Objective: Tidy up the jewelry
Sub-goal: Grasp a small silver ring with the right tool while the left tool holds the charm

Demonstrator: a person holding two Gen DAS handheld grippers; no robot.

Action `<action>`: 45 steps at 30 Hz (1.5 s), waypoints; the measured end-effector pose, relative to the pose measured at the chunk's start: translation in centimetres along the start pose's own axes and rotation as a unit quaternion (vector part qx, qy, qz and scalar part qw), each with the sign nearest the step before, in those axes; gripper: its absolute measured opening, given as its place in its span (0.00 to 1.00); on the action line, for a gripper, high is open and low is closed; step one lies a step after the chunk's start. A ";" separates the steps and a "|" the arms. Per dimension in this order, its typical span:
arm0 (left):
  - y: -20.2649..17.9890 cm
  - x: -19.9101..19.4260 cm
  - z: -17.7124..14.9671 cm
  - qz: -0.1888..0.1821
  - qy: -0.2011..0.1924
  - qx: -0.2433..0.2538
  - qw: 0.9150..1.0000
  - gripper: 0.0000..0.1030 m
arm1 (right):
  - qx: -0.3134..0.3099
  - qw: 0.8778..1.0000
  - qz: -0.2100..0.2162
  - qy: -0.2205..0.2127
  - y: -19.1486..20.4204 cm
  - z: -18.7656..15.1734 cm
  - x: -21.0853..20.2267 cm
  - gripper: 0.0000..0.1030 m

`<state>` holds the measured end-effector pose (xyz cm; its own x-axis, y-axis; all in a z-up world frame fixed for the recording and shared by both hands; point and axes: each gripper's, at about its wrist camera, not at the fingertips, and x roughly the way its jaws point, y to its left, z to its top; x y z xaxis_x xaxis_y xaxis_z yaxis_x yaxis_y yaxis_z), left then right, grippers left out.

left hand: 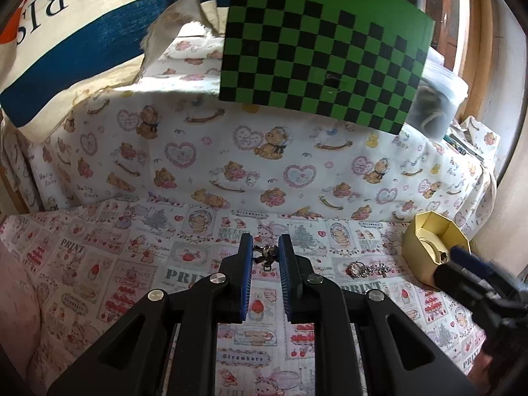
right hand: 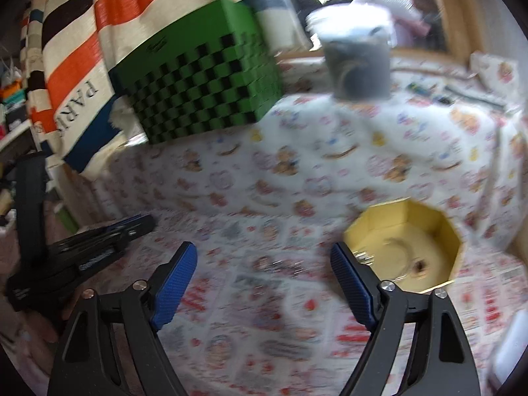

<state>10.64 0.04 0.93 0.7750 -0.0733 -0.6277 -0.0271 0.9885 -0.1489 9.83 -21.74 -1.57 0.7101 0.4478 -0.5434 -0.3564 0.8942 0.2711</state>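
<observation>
In the left wrist view my left gripper is shut on a small silver charm, pinched between the blue pads just above the printed cloth. To its right a second silver piece, chain-like, lies on the cloth. Beyond that stands an open yellow octagonal box. In the blurred right wrist view my right gripper is open, with nothing between its pads. The chain-like piece lies on the cloth below and ahead of them. The yellow box is just right of the right finger and holds a small metal item.
A ledge draped in teddy-bear cloth rises behind the work area. On it lean a green-and-black checkered board and a lidded plastic tub. A striped towel hangs at the left. The left gripper's body crowds the right wrist view's left side.
</observation>
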 end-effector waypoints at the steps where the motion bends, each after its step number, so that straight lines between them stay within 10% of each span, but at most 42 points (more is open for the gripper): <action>1: 0.1 -0.1 0.0 0.001 0.000 -0.003 1.000 0.14 | 0.004 1.000 0.005 0.011 0.1 -0.1 0.6 0.62; 11: 0.8 0.4 0.1 0.011 0.001 -0.012 1.000 0.14 | -0.055 0.993 -0.067 0.079 1.7 -1.7 5.7 0.28; 32: 1.1 0.9 0.1 0.022 0.003 -0.011 1.000 0.14 | -0.098 0.982 -0.099 0.124 2.9 -2.8 9.0 0.13; 45: 0.2 -0.6 0.4 0.021 -0.022 0.004 1.000 0.14 | -0.102 0.988 -0.099 0.055 3.0 -2.3 4.6 0.13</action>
<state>10.44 0.29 1.55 0.8005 -0.0259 -0.5988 -0.0555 0.9916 -0.1171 10.58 -17.01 -5.08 0.7126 0.2513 -0.6551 -0.3404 0.9402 -0.0096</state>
